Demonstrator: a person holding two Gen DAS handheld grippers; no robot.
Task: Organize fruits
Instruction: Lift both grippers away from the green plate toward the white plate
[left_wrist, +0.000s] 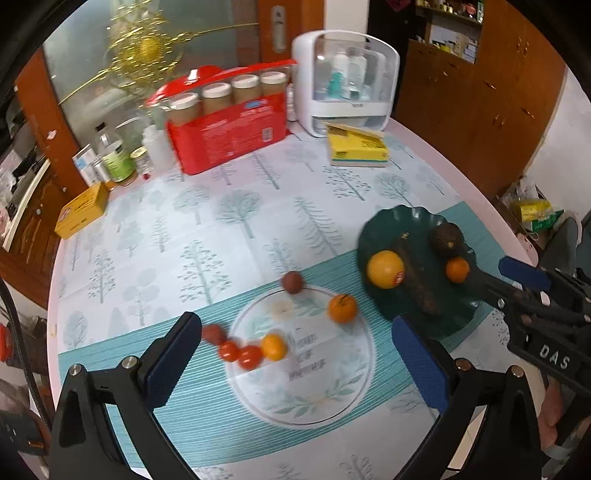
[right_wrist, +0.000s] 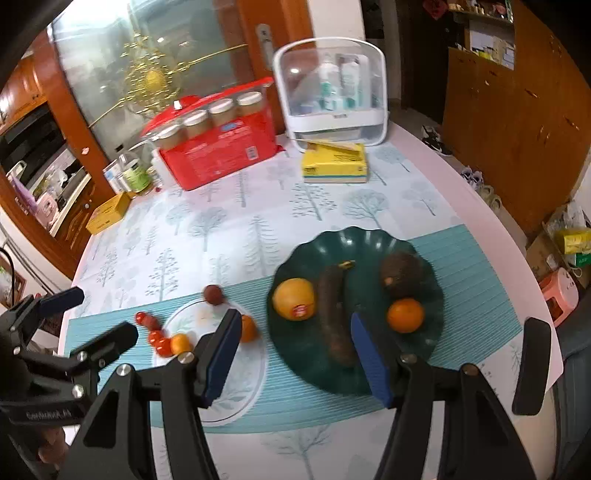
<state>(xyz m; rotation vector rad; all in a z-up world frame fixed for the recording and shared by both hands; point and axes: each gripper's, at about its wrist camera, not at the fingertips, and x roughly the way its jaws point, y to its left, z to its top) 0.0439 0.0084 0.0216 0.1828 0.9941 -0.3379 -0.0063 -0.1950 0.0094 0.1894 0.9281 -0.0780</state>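
Two hand-held grippers are held low over the tabletop, both spread wide and empty: left hand-held gripper, right hand-held gripper. A scalloped dark green plate carries a glossy yellow-orange citrus, at whose 3 o'clock a rough brown elongated fruit lies.

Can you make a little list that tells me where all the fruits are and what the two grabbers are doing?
plate: dark green plate on the striped mat
on the plate: big orange with sticker, dark long fruit, dark round fruit, small orange
loose on the table: tangerine, brown round fruit, red tomatoes, small yellow-orange fruit
left gripper: open, empty
right gripper: open, empty
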